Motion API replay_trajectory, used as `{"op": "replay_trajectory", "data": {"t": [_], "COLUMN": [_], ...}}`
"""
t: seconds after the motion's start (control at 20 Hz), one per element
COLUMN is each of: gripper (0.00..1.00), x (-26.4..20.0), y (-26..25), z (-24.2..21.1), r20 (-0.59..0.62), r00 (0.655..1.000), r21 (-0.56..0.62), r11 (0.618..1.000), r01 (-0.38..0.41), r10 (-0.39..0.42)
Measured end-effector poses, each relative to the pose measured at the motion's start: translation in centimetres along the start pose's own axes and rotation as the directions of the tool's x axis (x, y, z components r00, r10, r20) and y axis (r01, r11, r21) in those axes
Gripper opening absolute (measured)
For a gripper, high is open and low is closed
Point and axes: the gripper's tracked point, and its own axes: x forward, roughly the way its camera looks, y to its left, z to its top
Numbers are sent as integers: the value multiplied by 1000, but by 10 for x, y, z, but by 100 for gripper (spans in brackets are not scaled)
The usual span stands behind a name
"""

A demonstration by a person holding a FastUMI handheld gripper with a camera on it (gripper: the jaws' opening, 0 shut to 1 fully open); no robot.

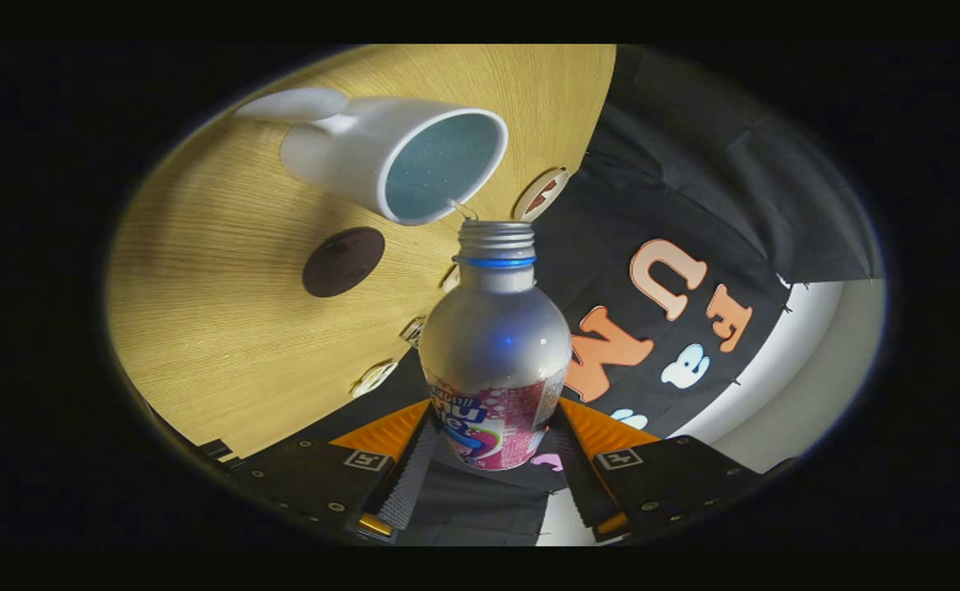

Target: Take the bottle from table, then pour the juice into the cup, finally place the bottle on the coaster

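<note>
Gripper view: tongs (492, 443) clamp the bottle (495, 353), its base hidden between them.

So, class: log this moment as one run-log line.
phase: pouring | gripper: shut on bottle | bottle: tilted, mouth at cup rim | coaster: bare on table
</note>
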Motion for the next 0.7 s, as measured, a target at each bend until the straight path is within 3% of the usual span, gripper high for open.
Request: {"op": "replay_trajectory", "data": {"t": [0.7], "gripper": [76], "x": [2], "y": [-3], "z": [-2], "r20": [-13], "r00": [1000], "r21": [-40], "r11": [999], "r01": [16], "r10": [-16]}}
